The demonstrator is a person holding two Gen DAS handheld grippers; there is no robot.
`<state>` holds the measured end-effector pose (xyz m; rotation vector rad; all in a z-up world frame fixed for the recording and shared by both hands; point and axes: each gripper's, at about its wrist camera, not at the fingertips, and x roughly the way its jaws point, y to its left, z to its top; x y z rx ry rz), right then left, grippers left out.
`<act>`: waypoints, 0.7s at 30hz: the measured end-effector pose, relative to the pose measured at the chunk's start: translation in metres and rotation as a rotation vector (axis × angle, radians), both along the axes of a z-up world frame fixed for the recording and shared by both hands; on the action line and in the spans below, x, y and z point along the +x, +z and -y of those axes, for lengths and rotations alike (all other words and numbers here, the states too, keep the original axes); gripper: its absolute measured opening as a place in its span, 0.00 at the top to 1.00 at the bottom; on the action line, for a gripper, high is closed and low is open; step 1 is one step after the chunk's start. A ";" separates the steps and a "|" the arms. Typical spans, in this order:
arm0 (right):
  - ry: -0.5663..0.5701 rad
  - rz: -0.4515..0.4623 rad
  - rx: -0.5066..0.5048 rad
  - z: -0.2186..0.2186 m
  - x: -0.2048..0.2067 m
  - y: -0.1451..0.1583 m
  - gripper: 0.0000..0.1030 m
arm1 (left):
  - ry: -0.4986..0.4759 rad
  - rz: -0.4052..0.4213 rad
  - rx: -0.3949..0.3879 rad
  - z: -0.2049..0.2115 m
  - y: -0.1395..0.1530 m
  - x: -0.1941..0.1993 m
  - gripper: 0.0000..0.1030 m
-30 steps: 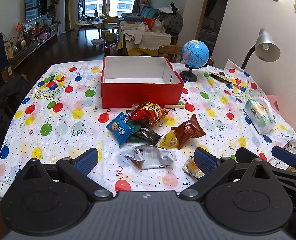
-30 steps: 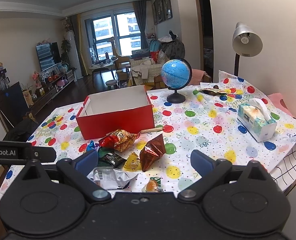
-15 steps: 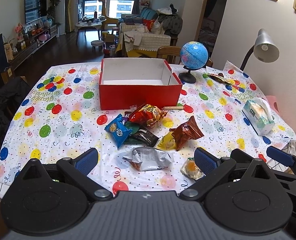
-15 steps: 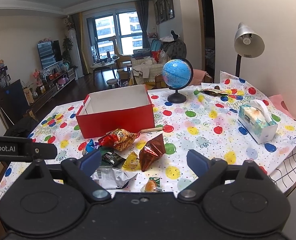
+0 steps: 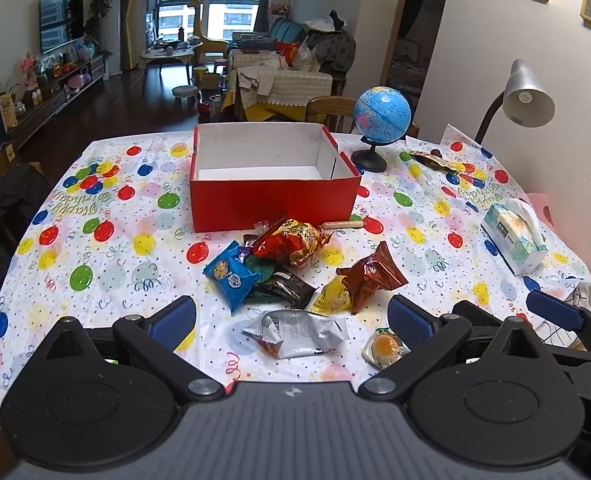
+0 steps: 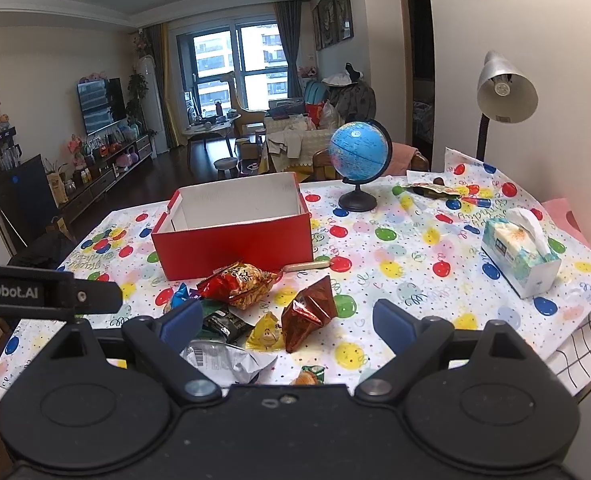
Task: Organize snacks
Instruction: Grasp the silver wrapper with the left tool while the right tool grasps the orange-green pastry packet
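An empty red box (image 5: 273,196) with a white inside stands mid-table; it also shows in the right wrist view (image 6: 235,246). In front of it lies a heap of snack packets: a red-orange bag (image 5: 293,242), a blue cookie pack (image 5: 231,274), a black packet (image 5: 285,288), a brown foil bag (image 5: 373,274), a yellow packet (image 5: 333,298), a silver packet (image 5: 297,332) and a small orange-print packet (image 5: 383,350). My left gripper (image 5: 291,320) is open above the silver packet. My right gripper (image 6: 285,322) is open near the brown foil bag (image 6: 307,314), holding nothing.
A blue globe (image 5: 381,114) stands right of the box. A tissue box (image 5: 513,240) sits at the right edge, a desk lamp (image 5: 527,98) behind it. A flat wrapper (image 5: 431,160) lies at the back right. A wooden stick (image 5: 341,225) lies by the box.
Both grippers have shifted slightly; the view has drawn a little back from the table. Both stay open, and the snacks have not moved.
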<state>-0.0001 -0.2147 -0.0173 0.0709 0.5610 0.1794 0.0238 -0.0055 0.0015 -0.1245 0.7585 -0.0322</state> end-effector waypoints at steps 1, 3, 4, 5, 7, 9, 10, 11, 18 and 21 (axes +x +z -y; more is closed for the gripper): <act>-0.003 -0.001 -0.001 -0.001 0.000 0.000 0.11 | -0.004 -0.002 0.001 0.000 -0.001 0.003 0.00; -0.004 -0.013 -0.002 -0.006 0.008 -0.001 0.11 | -0.011 -0.007 0.000 -0.003 -0.003 0.009 0.00; -0.003 -0.019 -0.004 -0.009 0.013 -0.003 0.11 | -0.012 -0.009 0.002 -0.004 -0.005 0.012 0.00; -0.006 -0.025 -0.006 -0.011 0.018 -0.005 0.11 | -0.013 -0.013 0.004 -0.006 -0.007 0.016 0.00; -0.012 -0.037 -0.008 -0.011 0.026 -0.008 0.11 | -0.008 -0.028 0.002 -0.010 -0.012 0.024 0.00; -0.035 -0.051 0.004 -0.010 0.034 -0.013 0.11 | 0.003 -0.052 -0.001 -0.015 -0.019 0.033 0.00; -0.047 -0.060 0.011 -0.010 0.037 -0.016 0.11 | 0.007 -0.065 -0.009 -0.019 -0.024 0.038 0.00; -0.058 -0.072 0.014 -0.009 0.041 -0.020 0.12 | 0.012 -0.076 -0.018 -0.022 -0.029 0.042 0.00; -0.128 -0.215 0.034 0.001 0.057 -0.064 0.20 | -0.010 -0.185 -0.024 -0.023 -0.073 0.069 0.00; -0.141 -0.263 0.024 0.004 0.063 -0.082 0.23 | -0.025 -0.192 -0.022 -0.022 -0.087 0.078 0.00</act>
